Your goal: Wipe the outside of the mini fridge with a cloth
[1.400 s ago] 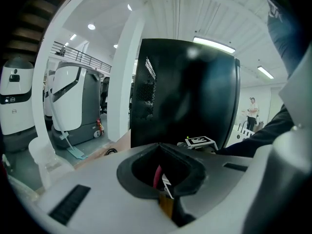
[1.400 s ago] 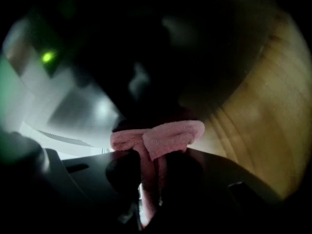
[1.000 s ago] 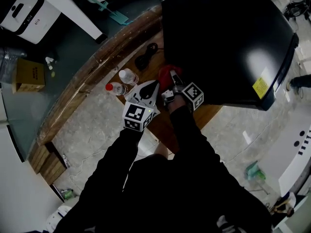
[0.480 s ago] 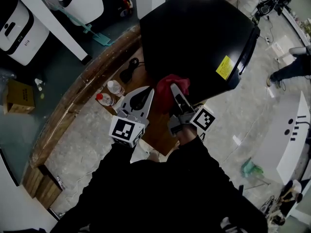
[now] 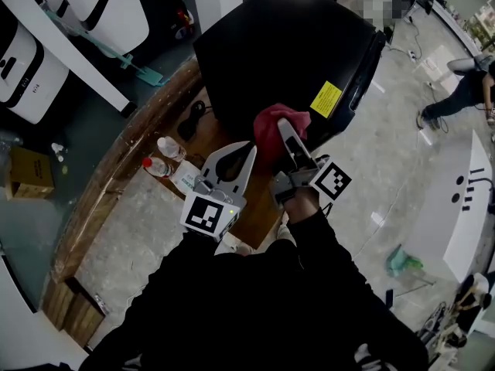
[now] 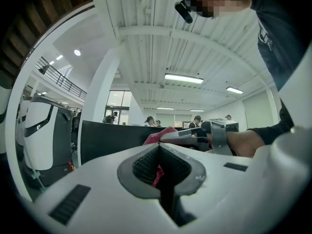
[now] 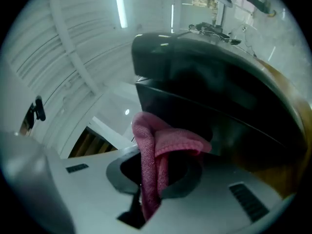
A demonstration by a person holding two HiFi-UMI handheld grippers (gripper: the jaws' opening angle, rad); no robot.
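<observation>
The pink cloth [image 5: 272, 126] is bunched at the near lower edge of the black mini fridge [image 5: 286, 52], just by its yellow label [image 5: 326, 99]. It is pinched in the right gripper [image 5: 288, 137], whose jaws are clamped on the fold so a soft wad sticks out ahead of the tips, which looks like the way to put fabric rather than plastic against the casing. The left gripper [image 5: 241, 154] hangs just beside it with its jaws drawn together on nothing, held clear of the work. The fridge stands on a wooden counter [image 5: 116, 176], with two water bottles [image 5: 166, 147] and a dark cable [image 5: 192, 119] left of it, out of the wiping path. From overhead you get that layout, but not whether cloth and fridge actually touch. The right gripper view shows the grip plainly, the cloth [image 7: 156, 150] doubled over and drooping toward the dark wall, with contact uncertain. The left gripper view gives a side look at the other tool and a sliver of pink past its own closed tips.
</observation>
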